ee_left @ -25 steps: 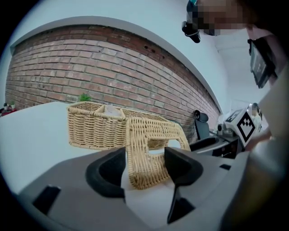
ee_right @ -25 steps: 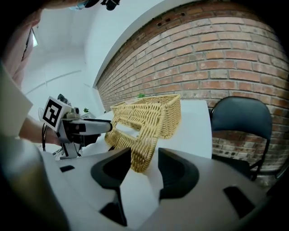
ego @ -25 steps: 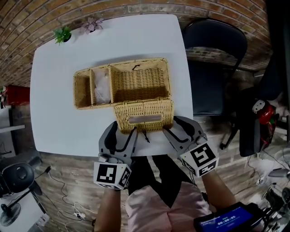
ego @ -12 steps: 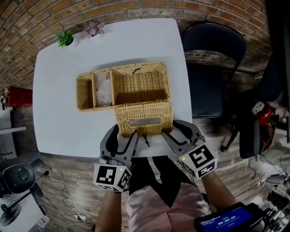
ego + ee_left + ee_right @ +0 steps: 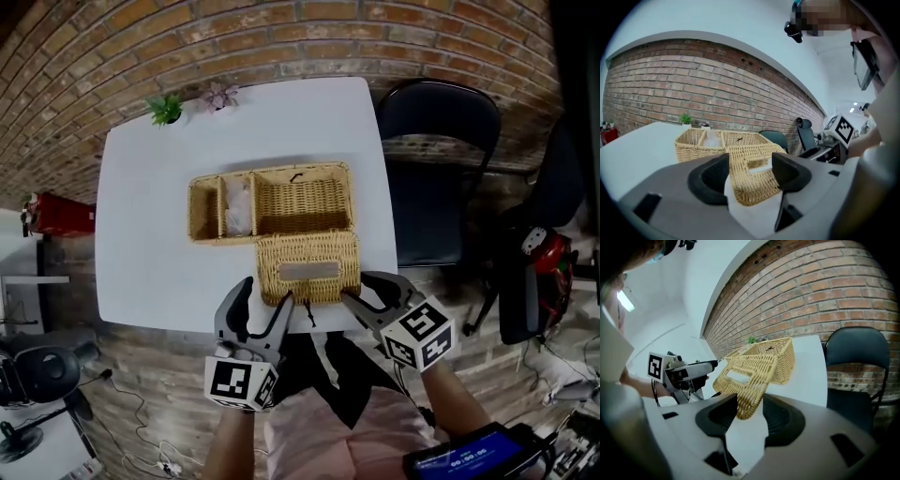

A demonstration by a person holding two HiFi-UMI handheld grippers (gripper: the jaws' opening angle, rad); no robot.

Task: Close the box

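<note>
An open wicker box (image 5: 291,202) lies on the white table (image 5: 150,244), and its lid (image 5: 307,267) is folded down toward me. My left gripper (image 5: 266,292) stands open at the lid's near left corner, the lid edge (image 5: 745,157) showing between its wide-apart jaws. My right gripper (image 5: 364,289) is at the near right corner. Its jaws are closing with the lid's corner (image 5: 745,376) between them, and I see no firm press. In the right gripper view the left gripper (image 5: 693,369) shows beyond the lid.
A white bundle (image 5: 239,202) fills the box's narrow middle compartment. Two small potted plants (image 5: 169,108) stand at the table's far edge. A dark chair (image 5: 436,178) is right of the table, and a brick wall runs behind it. The table's near edge is just under the grippers.
The head view has shifted, so the table and box sit further right and look smaller. Both grippers stay at the lid's near corners, and the right jaws look a little narrower.
</note>
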